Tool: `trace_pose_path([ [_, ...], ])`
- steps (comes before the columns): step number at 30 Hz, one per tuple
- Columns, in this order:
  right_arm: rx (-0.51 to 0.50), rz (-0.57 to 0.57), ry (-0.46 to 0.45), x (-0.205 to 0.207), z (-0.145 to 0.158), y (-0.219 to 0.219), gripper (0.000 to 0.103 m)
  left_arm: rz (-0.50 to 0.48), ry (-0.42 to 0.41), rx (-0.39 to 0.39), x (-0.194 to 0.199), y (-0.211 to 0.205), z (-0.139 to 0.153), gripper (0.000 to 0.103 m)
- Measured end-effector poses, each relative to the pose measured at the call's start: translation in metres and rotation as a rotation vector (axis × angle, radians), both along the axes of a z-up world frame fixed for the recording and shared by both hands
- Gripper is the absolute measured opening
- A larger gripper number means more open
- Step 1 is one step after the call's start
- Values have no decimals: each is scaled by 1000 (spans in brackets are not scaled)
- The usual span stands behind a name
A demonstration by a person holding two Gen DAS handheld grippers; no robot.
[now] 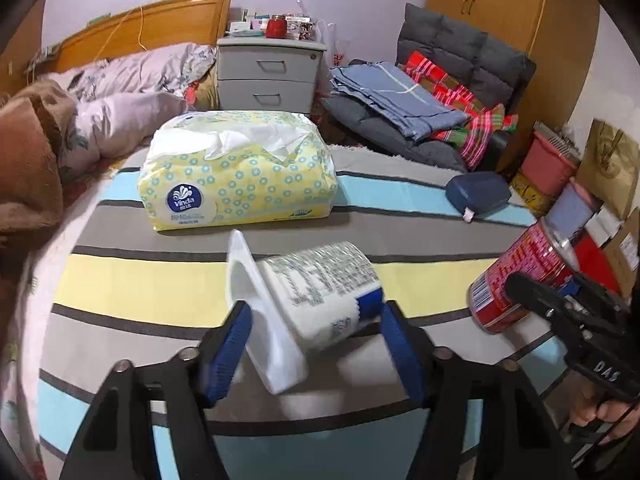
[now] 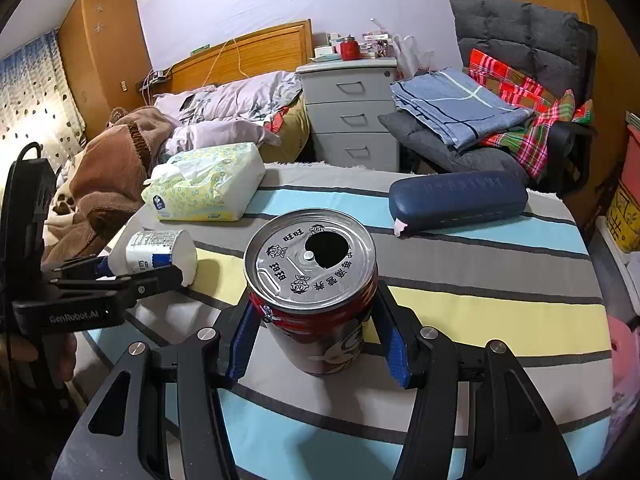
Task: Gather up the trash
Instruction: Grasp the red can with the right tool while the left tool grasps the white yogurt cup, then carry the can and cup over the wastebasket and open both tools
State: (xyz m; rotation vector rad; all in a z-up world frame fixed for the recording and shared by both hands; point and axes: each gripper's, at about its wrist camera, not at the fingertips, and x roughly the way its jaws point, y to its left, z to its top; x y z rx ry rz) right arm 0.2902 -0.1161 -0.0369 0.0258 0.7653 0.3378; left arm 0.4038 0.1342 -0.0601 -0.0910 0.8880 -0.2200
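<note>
Trash, two items, over a striped cloth-covered bench (image 2: 500, 312); behind them a yellow soft-pack of tissues (image 1: 240, 172) and a navy hard case (image 2: 458, 200), both lying clear of the claws; left claw (image 1: 316, 344) partly closed, gripping a white plastic cup (image 1: 320, 300), printed label, tilted on its side; right claw (image 2: 316, 336) clamped on an opened red metal can (image 2: 316, 292), cylindrical, upright.

Tissue pack (image 1: 236, 172) & navy glasses case (image 2: 458, 200) on striped cloth (image 2: 480, 312); 3-drawer nightstand (image 2: 352, 112) behind.
</note>
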Motion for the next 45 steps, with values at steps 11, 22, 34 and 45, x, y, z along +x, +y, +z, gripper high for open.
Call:
trace_pose_path([
  [11, 19, -17, -3, -5, -1, -6, 56, -51, -28, 38, -15, -22, 3, 12],
  [22, 36, -47, -35, -19, 8, -17, 55, -98, -67, 45, -40, -51, 19, 12],
  [34, 68, -109, -85, -60, 32, -50, 55, -162, -155, 14, -97, -96, 66, 12],
  [45, 66, -184, -144, -98, 57, -94, 55, -199, -203, 24, -149, -138, 98, 12],
])
